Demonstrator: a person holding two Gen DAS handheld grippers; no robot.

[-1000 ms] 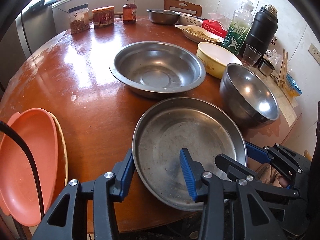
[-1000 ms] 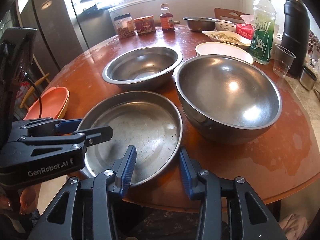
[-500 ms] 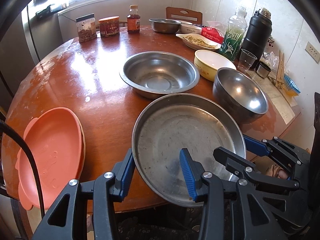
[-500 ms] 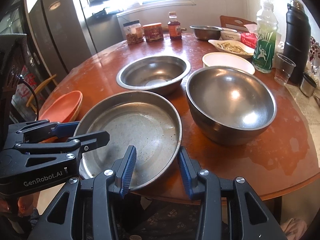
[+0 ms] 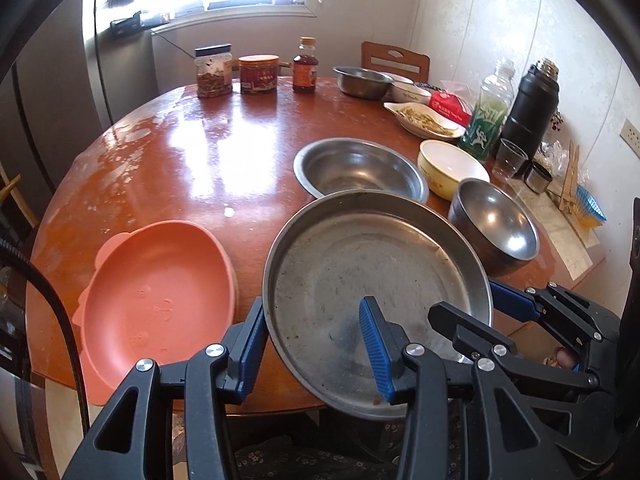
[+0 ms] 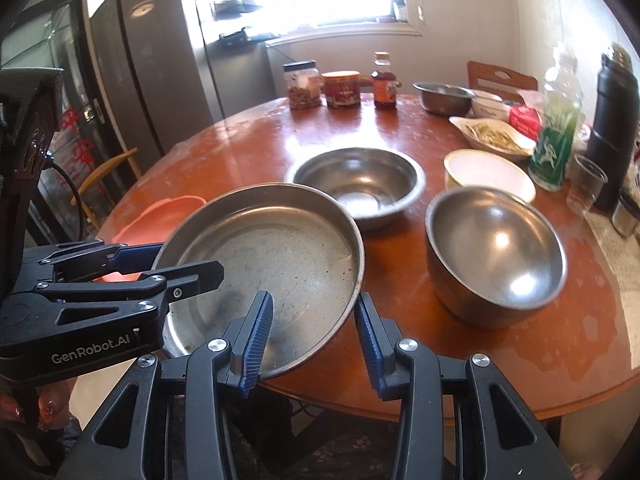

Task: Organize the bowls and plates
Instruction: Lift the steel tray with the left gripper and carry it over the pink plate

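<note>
Both grippers are clamping the rim of the same round metal plate (image 5: 372, 280), one on each side, and it is hanging tilted above the near edge of the round wooden table (image 5: 192, 168). The left gripper (image 5: 316, 344) is gripping the plate's near-left rim, one blue pad (image 5: 376, 344) lying inside the plate and the other under the outside wall, where the contact itself is hidden. The right gripper (image 6: 314, 336) is pinching the opposite rim in the same way; its outer pad is standing just beside the wall, and whether it is pressing there cannot be told.

The plate is covering part of the wide metal bowl (image 5: 360, 168) behind it. A deep metal bowl (image 5: 496, 224) is sitting to the right, and a cream bowl (image 5: 452, 168) is partly hidden behind that. The stacked salmon plates (image 5: 160, 300) are overhanging the table edge at the left; how many lie in the stack is hard to make out. In the right wrist view the left gripper's body is hiding most of them, and a bit of the person's hand (image 6: 48, 408) is showing below it.
</note>
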